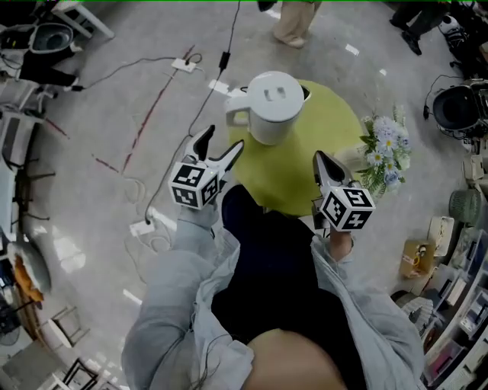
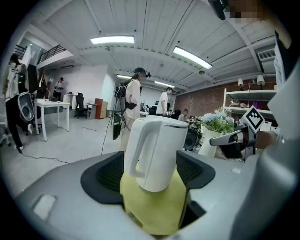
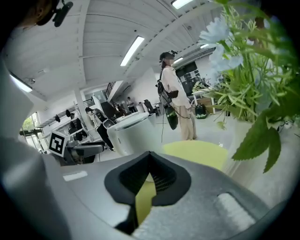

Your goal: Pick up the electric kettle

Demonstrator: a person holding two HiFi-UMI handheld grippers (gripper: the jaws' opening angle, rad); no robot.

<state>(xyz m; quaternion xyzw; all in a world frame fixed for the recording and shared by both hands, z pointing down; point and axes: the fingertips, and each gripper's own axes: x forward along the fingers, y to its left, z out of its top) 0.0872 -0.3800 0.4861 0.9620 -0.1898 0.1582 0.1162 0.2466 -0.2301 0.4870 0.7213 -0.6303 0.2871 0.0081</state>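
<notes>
A white electric kettle stands upright on a round yellow-green table, its handle turned to the left. My left gripper is open and sits just short of the kettle's near left side, apart from it. In the left gripper view the kettle fills the space ahead of the wide-apart jaws, handle on the left. My right gripper hovers over the table's near right part, shut on nothing. The right gripper view shows the kettle further off to the left.
A vase of pale flowers stands at the table's right edge, close to my right gripper. Cables and a power strip lie on the floor to the left. A person stands beyond the table. Shelves and clutter line the right.
</notes>
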